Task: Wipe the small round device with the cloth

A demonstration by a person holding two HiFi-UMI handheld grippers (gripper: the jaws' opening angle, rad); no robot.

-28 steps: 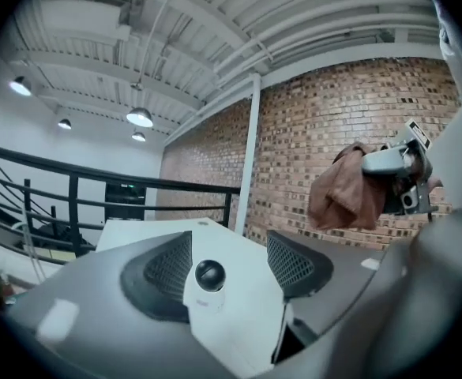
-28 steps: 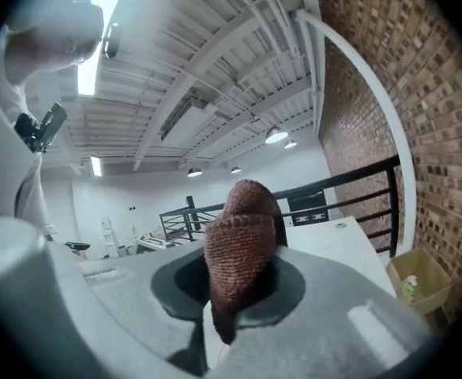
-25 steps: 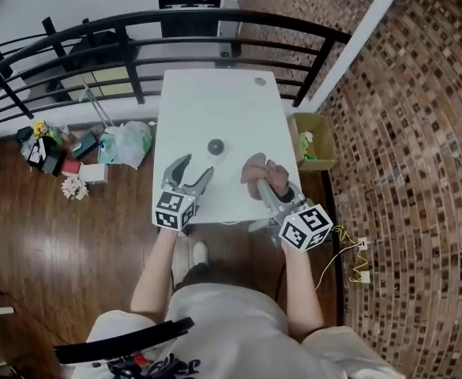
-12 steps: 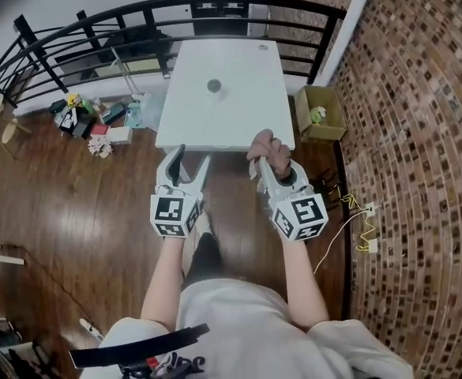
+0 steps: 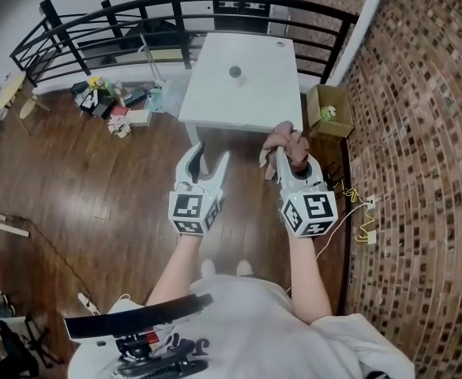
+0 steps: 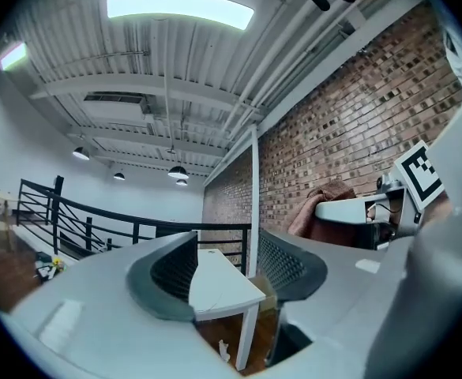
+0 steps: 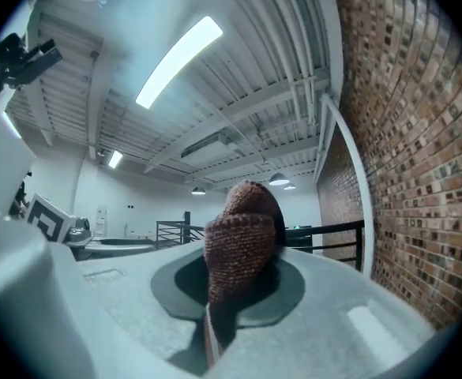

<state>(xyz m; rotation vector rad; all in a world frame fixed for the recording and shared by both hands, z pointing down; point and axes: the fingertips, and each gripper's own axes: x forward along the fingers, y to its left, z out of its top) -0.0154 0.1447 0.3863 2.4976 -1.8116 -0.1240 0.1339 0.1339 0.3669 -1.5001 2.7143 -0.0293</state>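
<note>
Small round device (image 5: 234, 72): seen only in the head view as a small dark grey disc, lying alone on the white table (image 5: 254, 109), roughly mid-top. Finer detail can't be made out at this size. It is well apart from both grippers.

Cloth (image 7: 241, 235): reddish-brown, ribbed knit, bunched into a lump. It is clamped between the jaws of the right gripper (image 5: 287, 158), with the wad bulging past the pads.

Left gripper (image 5: 212, 150): jaws are apart and nothing is held. Only the table's near corner is seen through the gap. The jaws have just been closing somewhat.

Both grippers are held roughly level over the wood floor (image 5: 96, 180), short of the table's near edge.

Versus a second ago:
- Both grippers were then over the table top, the left just beside the device. Now both are pulled back off the table.
- The table and device are now seen farther off, higher in the head view.
- More floor is exposed between the person and the table.
- The cloth is unchanged in the right jaws.
- The device's spot on the table looks unchanged.
</note>
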